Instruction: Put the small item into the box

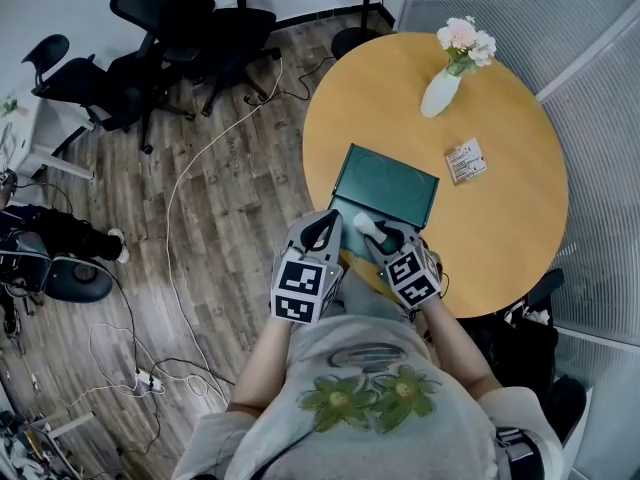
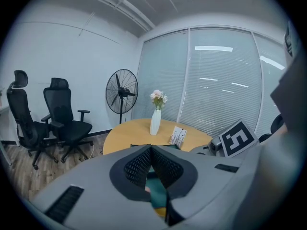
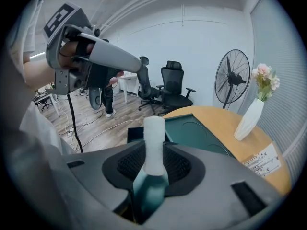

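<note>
Well, both arms are tucked in. The right gripper [image 1: 374,232] clamps a white-capped teal bottle [image 3: 154,150] above the green box [image 1: 386,182], and the left gripper [image 1: 326,225] alongside has its jaws together, empty.

Legible text — none.
Printed card [image 1: 466,160] on the desk [image 1: 520,238]: lettering too small to read.
Left marker cube [image 1: 303,290], right marker cube [image 1: 412,276] — black-and-white square patterns only, no letters or numbers.

Box [image 1: 390,183] dark teal; worktop [image 1: 505,218] tan; small item [image 3: 154,133] in my right claw [image 3: 154,163] white, possibly teal lower down.
</note>
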